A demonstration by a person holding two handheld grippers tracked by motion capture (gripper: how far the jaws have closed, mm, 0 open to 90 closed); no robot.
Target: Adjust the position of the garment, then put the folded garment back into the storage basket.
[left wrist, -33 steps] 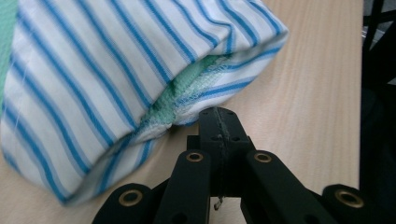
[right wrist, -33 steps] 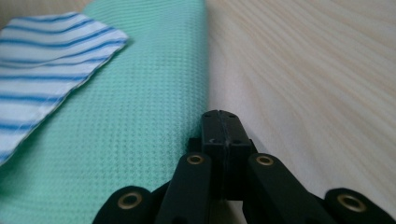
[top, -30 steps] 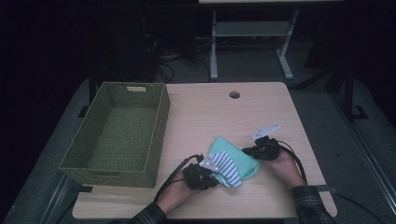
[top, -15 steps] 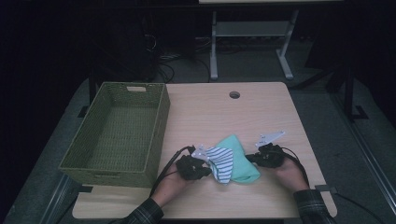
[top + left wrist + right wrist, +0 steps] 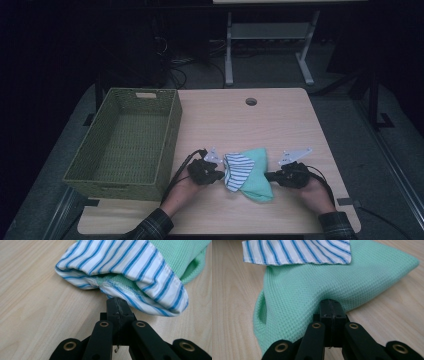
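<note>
Cloth now nearer table edge

Both forearms enter from the bottom of the high view, low over the tabletop. The left hand holds the left gripper pointing right, its jaws pressed together on cloth. The right hand holds the right gripper pointing left, jaws likewise clamped on cloth.
</note>
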